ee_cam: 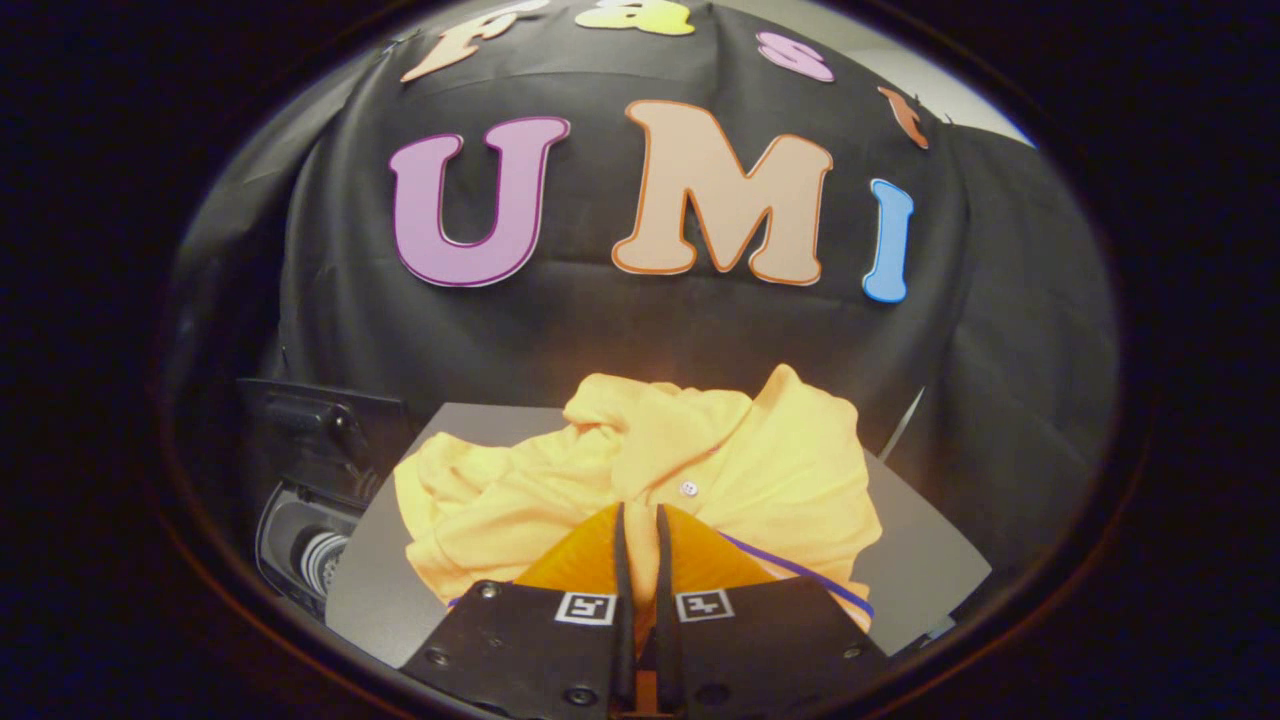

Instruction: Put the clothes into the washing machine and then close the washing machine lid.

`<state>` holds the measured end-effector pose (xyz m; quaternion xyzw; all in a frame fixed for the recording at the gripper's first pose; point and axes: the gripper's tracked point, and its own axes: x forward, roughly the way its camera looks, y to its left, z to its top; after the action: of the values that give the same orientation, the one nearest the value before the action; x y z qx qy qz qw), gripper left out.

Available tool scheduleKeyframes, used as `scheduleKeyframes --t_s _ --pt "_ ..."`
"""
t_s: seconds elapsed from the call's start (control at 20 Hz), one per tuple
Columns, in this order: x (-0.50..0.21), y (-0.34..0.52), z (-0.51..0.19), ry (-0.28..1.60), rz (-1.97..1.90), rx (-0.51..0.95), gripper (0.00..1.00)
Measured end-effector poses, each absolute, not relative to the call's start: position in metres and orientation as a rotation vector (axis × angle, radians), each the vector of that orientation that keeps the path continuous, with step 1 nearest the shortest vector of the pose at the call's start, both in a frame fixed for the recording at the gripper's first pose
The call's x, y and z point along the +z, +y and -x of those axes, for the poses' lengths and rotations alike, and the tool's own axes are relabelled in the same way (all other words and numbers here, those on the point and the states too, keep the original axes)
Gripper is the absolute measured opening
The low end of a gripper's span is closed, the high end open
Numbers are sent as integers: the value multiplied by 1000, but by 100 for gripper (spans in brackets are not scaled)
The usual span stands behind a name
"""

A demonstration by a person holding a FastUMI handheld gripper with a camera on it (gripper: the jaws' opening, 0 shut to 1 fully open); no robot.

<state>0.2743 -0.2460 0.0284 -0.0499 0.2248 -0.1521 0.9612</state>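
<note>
In the gripper view my gripper (640, 515) has its fingers nearly together, pinching a fold of the yellow shirt (640, 470), which lies bunched on the grey surface (930, 560) straight ahead; the washing machine (300, 540) sits off left.

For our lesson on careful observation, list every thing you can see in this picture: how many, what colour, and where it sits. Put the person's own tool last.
shirt: one, yellow, crumpled in a heap on the board, just ahead of the fingers; a small white button shows on it.
board: one, grey, flat, under the shirt.
cord: one, blue, thin, lying over the shirt's near edge beside the fingers.
machine: one, dark, beside the board and lower than it; a ribbed light part shows in an opening.
cloth: one, black, hanging behind everything as the booth's wall.
gripper: one, its fingers nearly together with a slim gap, tips at the shirt's near edge; whether they pinch fabric cannot be told.
</note>
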Motion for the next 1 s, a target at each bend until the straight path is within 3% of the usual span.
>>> scheduleKeyframes --t_s 0.6,1.0 --pt "105 -155 -276 326 49 -212 8" --pt "122 -57 -301 283 23 -67 7"
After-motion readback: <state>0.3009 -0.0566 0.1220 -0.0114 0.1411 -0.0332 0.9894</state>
